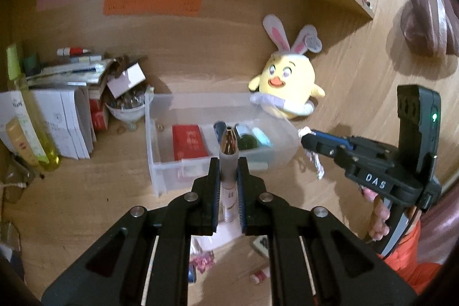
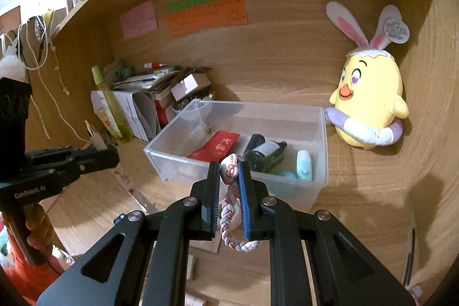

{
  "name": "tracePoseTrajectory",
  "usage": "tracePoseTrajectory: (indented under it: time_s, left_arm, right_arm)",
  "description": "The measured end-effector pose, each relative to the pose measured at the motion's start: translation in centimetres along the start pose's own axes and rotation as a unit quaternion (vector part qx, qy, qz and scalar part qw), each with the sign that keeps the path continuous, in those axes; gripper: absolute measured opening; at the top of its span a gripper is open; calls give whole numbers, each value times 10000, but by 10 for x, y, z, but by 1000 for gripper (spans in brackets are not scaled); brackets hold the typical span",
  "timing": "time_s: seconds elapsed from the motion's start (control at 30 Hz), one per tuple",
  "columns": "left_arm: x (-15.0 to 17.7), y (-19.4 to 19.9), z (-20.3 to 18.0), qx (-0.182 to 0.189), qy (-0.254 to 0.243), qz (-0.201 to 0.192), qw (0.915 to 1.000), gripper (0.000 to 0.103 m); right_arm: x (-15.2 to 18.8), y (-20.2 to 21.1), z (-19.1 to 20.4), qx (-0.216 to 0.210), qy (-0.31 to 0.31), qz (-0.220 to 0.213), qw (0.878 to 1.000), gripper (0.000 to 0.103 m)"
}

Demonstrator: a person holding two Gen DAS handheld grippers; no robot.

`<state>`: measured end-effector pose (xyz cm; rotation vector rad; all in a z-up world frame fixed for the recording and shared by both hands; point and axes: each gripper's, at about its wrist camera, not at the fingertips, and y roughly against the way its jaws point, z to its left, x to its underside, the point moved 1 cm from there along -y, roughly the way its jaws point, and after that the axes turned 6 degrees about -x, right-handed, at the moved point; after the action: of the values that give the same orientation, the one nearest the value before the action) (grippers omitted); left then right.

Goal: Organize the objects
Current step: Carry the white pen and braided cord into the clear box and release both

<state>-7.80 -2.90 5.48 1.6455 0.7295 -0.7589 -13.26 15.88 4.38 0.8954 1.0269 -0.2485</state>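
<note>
The left gripper point(image 1: 228, 162) is closed on a thin tube point(image 1: 228, 162) pointing ahead at the clear box point(image 1: 160, 162) on the bench, while a braided band point(image 2: 231, 191) is held by the right gripper point(image 2: 231, 171), which is nearer the box.

Slim white tube point(image 1: 228, 185) with grey collar and shiny gold ribbed tip: clamped between left tool point(image 1: 228, 165) pads, tip pointing forward toward bin. Braided band point(image 2: 229, 208), pastel pink-blue-white, with pale knob at top: pinched in right tool point(image 2: 229, 171), loop hanging below pads. Clear plastic bin point(image 2: 312, 191) on wooden tabletop: holds red flat packet point(image 2: 215, 146), dark green bottle point(image 2: 265, 155) lying down, pale blue-white container point(image 2: 303, 164) at right end.
</note>
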Motion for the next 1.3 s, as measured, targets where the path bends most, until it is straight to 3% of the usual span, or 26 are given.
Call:
tracePoseTrajectory:
  time_s: [0.43, 0.63, 1.3]
  left_arm:
    - [-49, -14, 4, -152, 144, -326, 9992, 10]
    - [-64, -36, 0, -392, 37, -411, 9984, 10]
    - [-57, -132, 5, -60, 171, 479, 9987, 10]
  right_arm:
    - [-30, -16, -18, -20, 22, -108, 9999, 11]
    - [-45, -28, -29, 81, 76, -130, 9999, 12]
    - [-37, -107, -54, 674, 217, 639, 9954, 12]
